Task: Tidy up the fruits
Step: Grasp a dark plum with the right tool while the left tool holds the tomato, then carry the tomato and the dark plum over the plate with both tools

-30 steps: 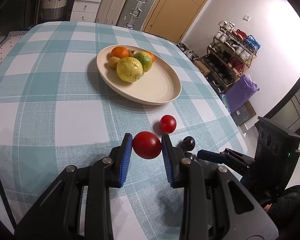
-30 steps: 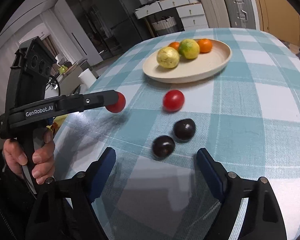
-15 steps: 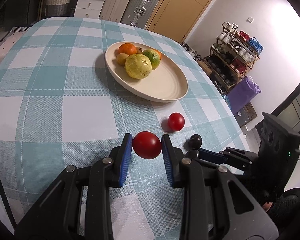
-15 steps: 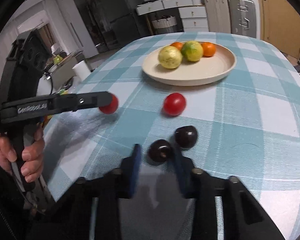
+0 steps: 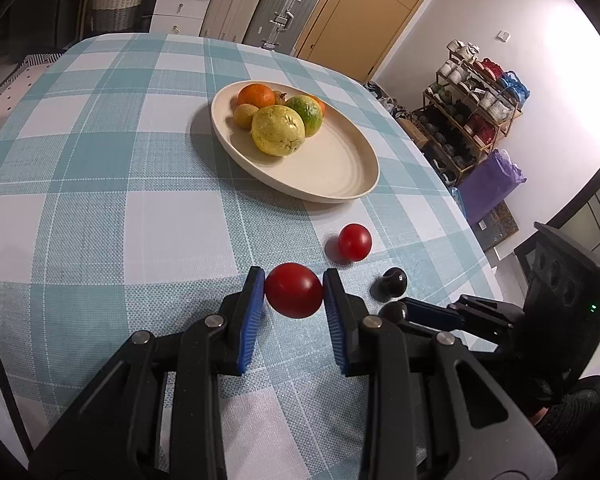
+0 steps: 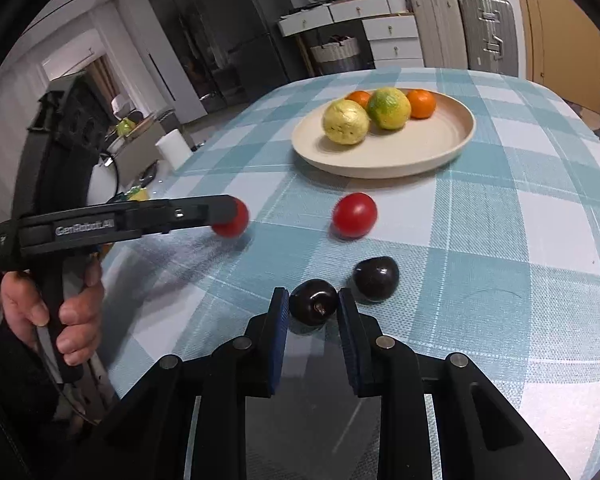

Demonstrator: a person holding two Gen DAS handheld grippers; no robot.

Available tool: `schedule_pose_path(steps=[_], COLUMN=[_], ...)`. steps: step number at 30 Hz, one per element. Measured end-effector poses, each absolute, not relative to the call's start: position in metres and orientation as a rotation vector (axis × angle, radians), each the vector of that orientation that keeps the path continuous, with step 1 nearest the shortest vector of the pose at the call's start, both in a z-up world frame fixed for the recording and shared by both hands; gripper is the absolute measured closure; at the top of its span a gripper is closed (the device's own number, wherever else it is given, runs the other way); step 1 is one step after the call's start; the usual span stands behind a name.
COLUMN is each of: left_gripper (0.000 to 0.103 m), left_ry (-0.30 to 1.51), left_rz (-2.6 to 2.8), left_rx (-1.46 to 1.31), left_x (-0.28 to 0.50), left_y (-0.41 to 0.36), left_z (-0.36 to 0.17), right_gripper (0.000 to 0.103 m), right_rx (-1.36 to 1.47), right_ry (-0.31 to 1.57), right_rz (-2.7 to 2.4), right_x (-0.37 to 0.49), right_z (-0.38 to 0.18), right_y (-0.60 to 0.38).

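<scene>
You are working over the table [image 5: 100,208], and the plate [image 5: 340,176] is lying near its middle, well apart from both of your grippers. The yellow fruit [image 5: 278,130], the green one [image 5: 308,110] and the oranges [image 5: 256,96] are crowding the far side of the plate, so the near part is staying free. If you are dropping new fruit from too high there, it may be rolling off the low rim.

Your left gripper [image 5: 294,300] is closed on a tomato [image 5: 294,290], lifted above the cloth. The blue pads [image 5: 252,312] are holding only the sides of a round smooth skin, so a fast swing toward the plate could be letting it slip; too hard a squeeze could be splitting it.

Your right gripper [image 6: 313,316] is narrowed around a dark plum [image 6: 313,302] low at the cloth, and the pads seem to be touching it. I cannot tell whether it is off the cloth already. The second plum [image 6: 376,279] is just beside, so a sideways lift may be knocking it toward the table edge.

The loose tomato [image 6: 355,221] is lying between the grippers and the plate. Passing low over it, you may be pushing it away.
</scene>
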State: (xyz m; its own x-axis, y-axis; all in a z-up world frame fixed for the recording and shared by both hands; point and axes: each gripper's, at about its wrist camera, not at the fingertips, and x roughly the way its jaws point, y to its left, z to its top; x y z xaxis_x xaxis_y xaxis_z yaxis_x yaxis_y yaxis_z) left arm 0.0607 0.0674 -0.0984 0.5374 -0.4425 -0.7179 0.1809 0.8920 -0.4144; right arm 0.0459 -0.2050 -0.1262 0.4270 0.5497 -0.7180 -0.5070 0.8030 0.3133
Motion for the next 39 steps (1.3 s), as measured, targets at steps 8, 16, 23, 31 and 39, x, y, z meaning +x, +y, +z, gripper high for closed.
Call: schedule_pose_path(steps=[8,16,23,31,39], left_gripper=[0.076,0.076,0.076,0.076,0.076], left_ry=[0.908,0.896,0.882,0.845,0.846], left_rz=[-0.377,-0.389,-0.447,-0.480,-0.487], left_rx=[-0.295,-0.312,-0.297,-0.262,-0.324], left_x=[0.071,0.101,0.136,0.176,0.230], left_y=[0.067,0.066,0.038,-0.001,-0.011], left_z=[-0.084,-0.068,-0.051,-0.035,-0.026], right_gripper=[0.078,0.078,0.078,0.078,0.078], right_rx=[0.107,0.203,0.309,0.294,0.233], right_ry=[0.853,0.798,0.779,0.746,0.756], right_rz=[0.737,0.749,0.705,0.653,0.618], right_x=[0.048,0.080,0.126,0.176,0.217], right_z=[-0.102,-0.081,-0.069,-0.051,-0.057], right_y=[-0.209,-0.232,-0.260,-0.278,-0.274])
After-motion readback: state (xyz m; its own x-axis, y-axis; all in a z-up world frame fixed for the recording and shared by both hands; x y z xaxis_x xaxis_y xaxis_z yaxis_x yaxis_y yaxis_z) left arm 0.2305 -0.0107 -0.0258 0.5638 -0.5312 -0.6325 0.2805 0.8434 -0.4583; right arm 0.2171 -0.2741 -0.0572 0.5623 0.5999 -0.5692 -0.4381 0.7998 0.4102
